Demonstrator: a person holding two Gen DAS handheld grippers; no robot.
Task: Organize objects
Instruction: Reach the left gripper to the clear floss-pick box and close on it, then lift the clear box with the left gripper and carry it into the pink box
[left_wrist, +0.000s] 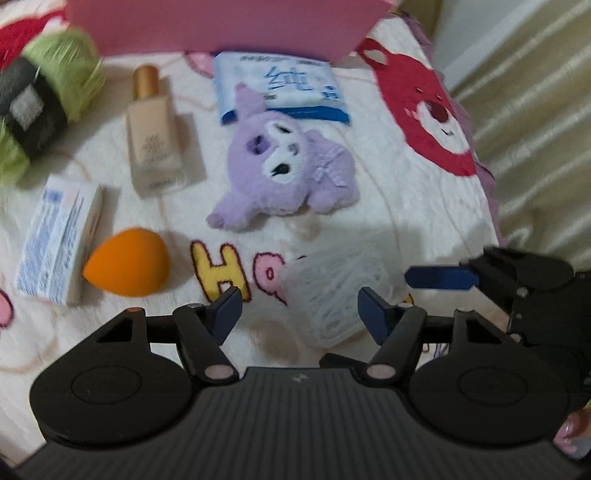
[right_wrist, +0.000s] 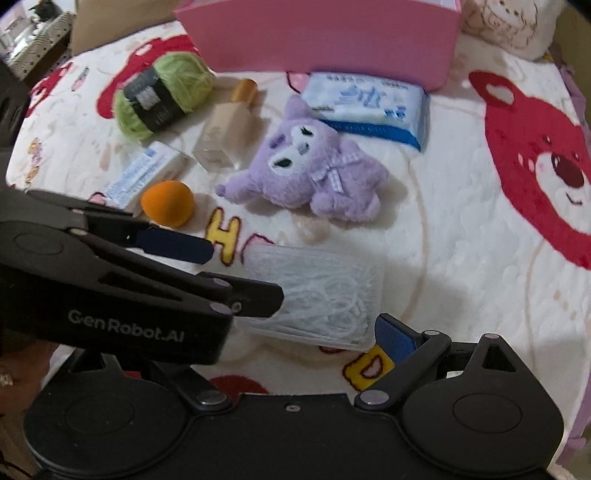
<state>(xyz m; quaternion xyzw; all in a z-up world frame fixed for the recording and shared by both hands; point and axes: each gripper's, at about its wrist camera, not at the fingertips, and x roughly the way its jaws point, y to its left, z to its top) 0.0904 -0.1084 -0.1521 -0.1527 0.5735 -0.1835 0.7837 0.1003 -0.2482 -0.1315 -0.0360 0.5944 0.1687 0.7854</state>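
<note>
Left wrist view: the left gripper (left_wrist: 299, 306) hangs over a bed blanket (left_wrist: 424, 206) with its jaws parted around one end of a clear packet of face masks (left_wrist: 332, 291); the pads do not yet press it.
Right gripper: its blue pad (left_wrist: 439, 277) enters at 3 o'clock of the packet in that view. In the right wrist view only one pad (right_wrist: 393, 338) of the right gripper shows, at the packet's 4 o'clock, so whether it stands open cannot be told.
Task's thing: the mask packet (right_wrist: 317, 295) lies flat at 6 o'clock of the spread, apart from the other items, with the pink bin (right_wrist: 325, 37) well apart at 12 o'clock.
Risk, slip: the soft, slack film will likely buckle or slide out if the pads pinch only its edge.
Risk, snag: a low approach could catch the fleece and drag it along, shifting the nearby items.
Risk, clash: both tools crowd one small packet, so their fingers may knock together.
Count: one purple plush toy (right_wrist: 310, 166), one wet-wipes pack (right_wrist: 369, 107), one foundation bottle (right_wrist: 225, 136), one green yarn ball (right_wrist: 162, 92), one orange makeup sponge (right_wrist: 168, 203), one small white carton (right_wrist: 147, 173), one mask packet, one pink bin.
</note>
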